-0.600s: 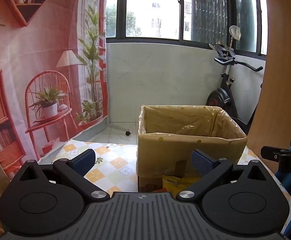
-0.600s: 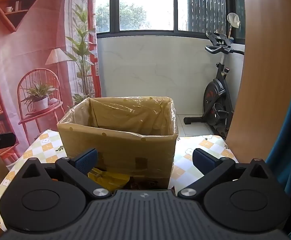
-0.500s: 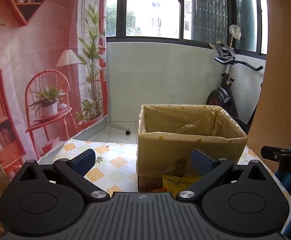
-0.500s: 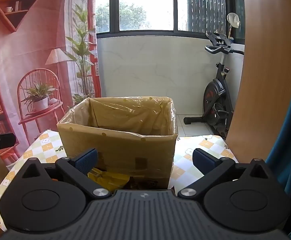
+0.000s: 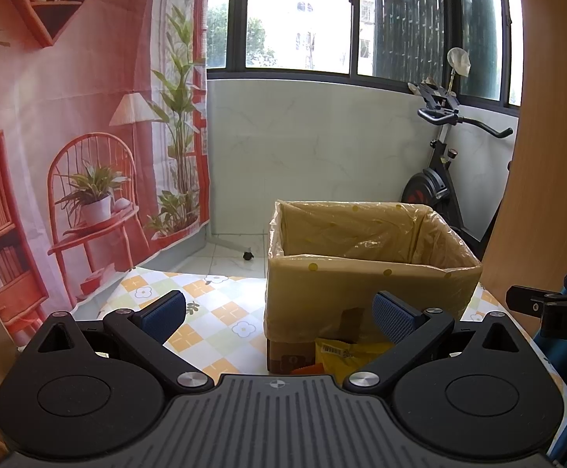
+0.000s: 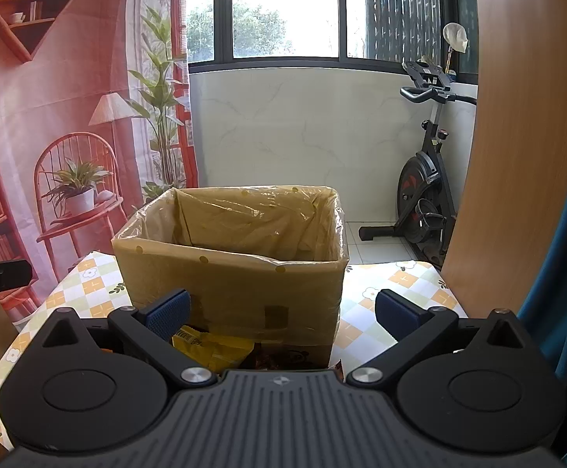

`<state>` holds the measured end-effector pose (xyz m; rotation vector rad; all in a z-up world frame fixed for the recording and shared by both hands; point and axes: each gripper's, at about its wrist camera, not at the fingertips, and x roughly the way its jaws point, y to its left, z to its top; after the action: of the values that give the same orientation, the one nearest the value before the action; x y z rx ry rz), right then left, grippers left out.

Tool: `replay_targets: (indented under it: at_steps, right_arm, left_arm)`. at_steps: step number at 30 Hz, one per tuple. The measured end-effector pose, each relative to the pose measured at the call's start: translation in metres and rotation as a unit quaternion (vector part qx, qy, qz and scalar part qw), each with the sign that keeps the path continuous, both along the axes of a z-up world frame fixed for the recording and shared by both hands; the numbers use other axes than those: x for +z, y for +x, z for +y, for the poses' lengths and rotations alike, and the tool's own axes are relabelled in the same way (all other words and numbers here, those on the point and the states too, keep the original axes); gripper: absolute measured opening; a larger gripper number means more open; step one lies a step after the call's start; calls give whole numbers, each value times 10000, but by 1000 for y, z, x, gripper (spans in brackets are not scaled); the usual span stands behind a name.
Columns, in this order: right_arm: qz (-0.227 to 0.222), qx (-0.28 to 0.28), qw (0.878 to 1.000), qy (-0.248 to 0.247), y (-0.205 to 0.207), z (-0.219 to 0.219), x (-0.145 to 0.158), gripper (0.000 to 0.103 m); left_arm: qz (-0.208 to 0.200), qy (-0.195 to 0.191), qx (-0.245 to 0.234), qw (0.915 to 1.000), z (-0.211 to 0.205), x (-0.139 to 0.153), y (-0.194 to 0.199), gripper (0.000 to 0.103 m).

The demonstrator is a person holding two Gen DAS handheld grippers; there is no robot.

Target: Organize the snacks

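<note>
Both tongs spread wide, left gripper [image 5: 279,310] and right gripper [image 6: 281,312] grasping nothing, hovering before the plastic-lined cardboard box [image 6: 236,292] on the checkered tablecloth [image 5: 205,312]; yellow snack packet [image 6: 209,347] lies against the box's front

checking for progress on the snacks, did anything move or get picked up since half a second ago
Nothing visibly changed. Both tongs, left and right, stay wide open and empty, the lined cardboard box sits in the same spot, and the yellow snack packet still lies in front of it on the checked tablecloth.
</note>
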<state>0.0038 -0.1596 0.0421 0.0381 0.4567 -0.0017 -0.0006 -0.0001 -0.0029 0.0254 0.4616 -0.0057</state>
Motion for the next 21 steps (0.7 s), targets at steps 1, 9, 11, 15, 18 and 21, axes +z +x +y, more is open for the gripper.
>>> replay_targets:
  at_steps: [1,9,11,15,18,21]
  right_arm:
    - [-2,0,10000,1,0,0,0,103]
    - [1,-1,10000,-3,0,0,0,103]
    - [4,-4,10000,-4,0,0,0,103]
    - [2,-1,10000,-4,0,0,0,103]
    - [7,-1,10000,-4,0,0,0,103]
    - [5,1,10000,-5,0,0,0,103]
  left_arm:
    - [3,1,8,10000,0,0,0,103]
    - [15,-13,8,10000,0,0,3,103]
    - [11,-21,10,10000,0,0,3,103]
    - [21,-45,7,10000,1,0,3,103]
    - [24,-57,9,10000,1,0,3,103]
    - [47,-53,14,10000,1,-1,4,103]
